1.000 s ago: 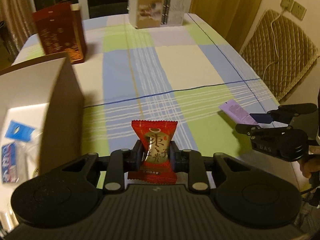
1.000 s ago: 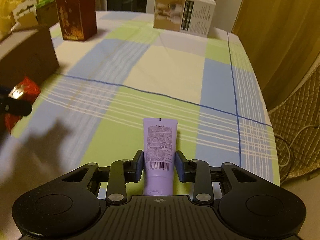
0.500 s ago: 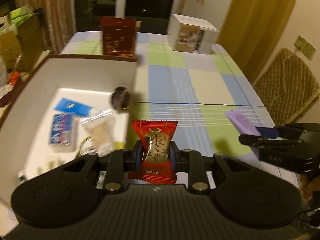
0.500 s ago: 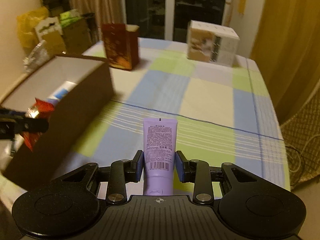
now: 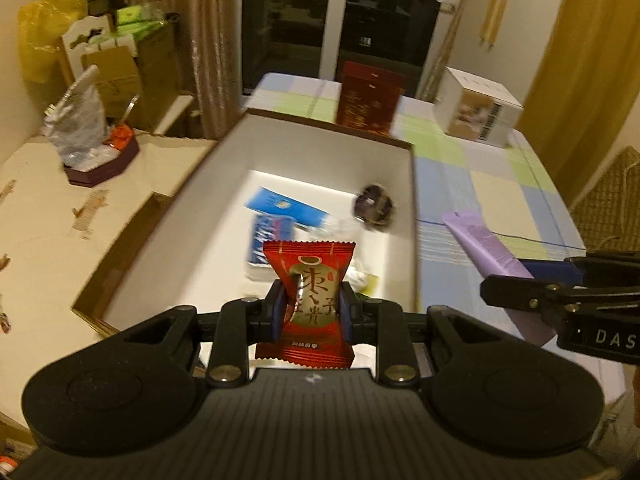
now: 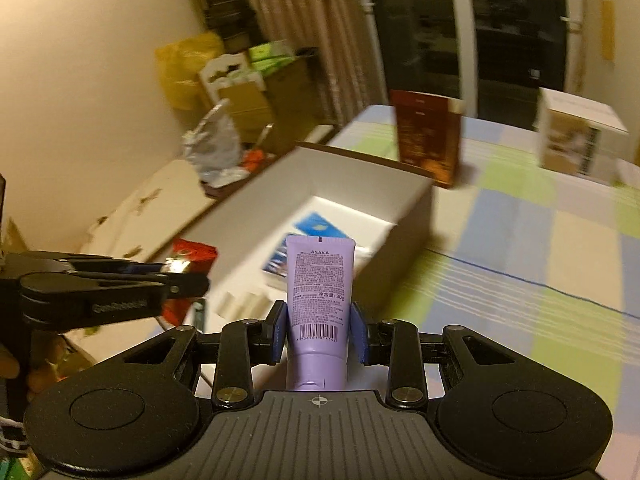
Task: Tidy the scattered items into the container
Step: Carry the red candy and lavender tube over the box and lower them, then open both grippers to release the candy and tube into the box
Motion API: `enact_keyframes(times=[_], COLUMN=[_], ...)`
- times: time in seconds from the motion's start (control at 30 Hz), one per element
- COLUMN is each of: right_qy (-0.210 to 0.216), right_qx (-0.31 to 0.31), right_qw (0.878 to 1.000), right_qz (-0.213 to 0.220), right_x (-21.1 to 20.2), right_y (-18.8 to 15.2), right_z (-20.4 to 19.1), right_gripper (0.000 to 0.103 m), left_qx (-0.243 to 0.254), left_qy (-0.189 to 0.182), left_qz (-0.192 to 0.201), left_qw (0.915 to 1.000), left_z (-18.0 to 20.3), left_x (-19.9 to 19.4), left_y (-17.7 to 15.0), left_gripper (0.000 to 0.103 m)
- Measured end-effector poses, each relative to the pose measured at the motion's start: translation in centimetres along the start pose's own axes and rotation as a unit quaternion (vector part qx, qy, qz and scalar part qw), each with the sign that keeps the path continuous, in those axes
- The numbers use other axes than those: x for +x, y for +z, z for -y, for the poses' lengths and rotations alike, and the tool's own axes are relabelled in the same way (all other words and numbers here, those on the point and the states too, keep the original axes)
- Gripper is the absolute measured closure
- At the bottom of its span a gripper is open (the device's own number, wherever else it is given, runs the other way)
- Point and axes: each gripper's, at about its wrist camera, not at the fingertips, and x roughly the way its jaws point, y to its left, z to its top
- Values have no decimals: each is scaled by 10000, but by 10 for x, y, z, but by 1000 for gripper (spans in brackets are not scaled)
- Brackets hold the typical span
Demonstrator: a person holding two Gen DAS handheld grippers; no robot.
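Overhead, the left gripper (image 5: 311,312) is pinching a crinkly red foil candy packet (image 5: 309,300) between its blue pads, the packet standing upright with its serrated top edge pointing away from the claw. Directly beyond and below the fingers, the open cardboard box (image 5: 412,216) is lying with its long axis running away from the claw — smooth white walls inside, brown rim outside. On its floor ahead of the packet, a flat blue sachet (image 5: 286,207), a blue-and-white striped pack (image 5: 272,240) and a round dark wrapped sweet (image 5: 375,208) near the right wall are resting, somewhat blurred. The right gripper (image 6: 319,332) is clamping a soft lilac plastic tube (image 6: 320,300), cap end tucked toward the palm and flat crimped end pointing forward and up, with printed text and a barcode facing the camera. Ahead-left of those fingers the box is sitting on the checked tablecloth (image 6: 520,248), and the left gripper with its red packet is hanging just to the left. Farther beyond, a tall dark-red carton (image 6: 428,140) and a white printed carton (image 6: 576,136) are standing upright.
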Motion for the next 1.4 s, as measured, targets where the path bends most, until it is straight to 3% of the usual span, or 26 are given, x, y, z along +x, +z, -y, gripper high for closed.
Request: enact_keyframes(times=[0.23,0.5,0.87,0.93,1.0,1.4], right_qy=[195,-34,-198,-238,-271,-288], right_qx=[27,-299,-552,-625,-682,-1003], right_qw=[9997,9991,9970,9963,9956,9921], right_qz=[-140,-295,-496,-549,-575,-696], right_x=[53,104,152,158,163,175], right_y=[30,49,58,59,60,66], right_z=[-11,-4,11,13,16,26], right_gripper=[67,67,67,67,67,67], left_qx=[-129,-653,-513,-547,-622,-680], left_qy=[294,390,749,739,749,655], left_qz=[-111,-291,-652,-700,-682,-549], left_qw=[9994,9967,9937,9933,9929,9940], left_z=[-29,-56,-64,-64,-65,-61], left_x=[35,85,137,143,145,143], left_y=[17,32,38,38,38,44], left_gripper=[80,80,80,78,66,59])
